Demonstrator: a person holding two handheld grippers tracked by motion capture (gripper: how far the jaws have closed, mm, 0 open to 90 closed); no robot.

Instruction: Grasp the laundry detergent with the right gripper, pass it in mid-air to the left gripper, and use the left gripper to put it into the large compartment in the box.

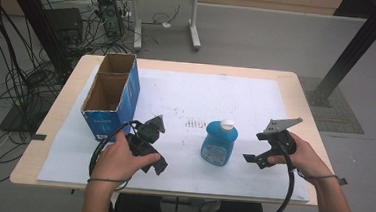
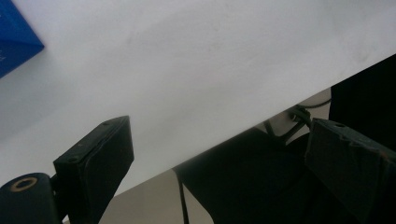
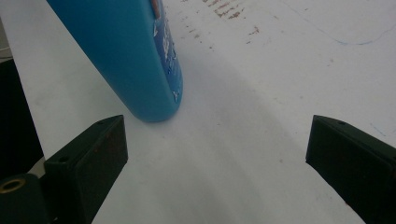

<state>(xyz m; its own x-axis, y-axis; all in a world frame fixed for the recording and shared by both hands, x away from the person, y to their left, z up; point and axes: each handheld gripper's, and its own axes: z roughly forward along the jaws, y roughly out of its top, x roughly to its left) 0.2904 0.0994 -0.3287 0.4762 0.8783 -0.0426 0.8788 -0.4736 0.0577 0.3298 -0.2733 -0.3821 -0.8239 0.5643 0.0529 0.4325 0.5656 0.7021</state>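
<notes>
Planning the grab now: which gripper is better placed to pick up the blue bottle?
Right. The right gripper, jaws open, faces the blue bottle close by; the left gripper points at the table's near edge.

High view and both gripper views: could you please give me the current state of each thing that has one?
Blue bottle: upright on the table, white cap on, not gripped.
Cardboard box: upright, open on top, two compartments, nothing visible inside.
Left gripper: open, holding nothing.
Right gripper: open, beside the bottle, not touching it.
</notes>
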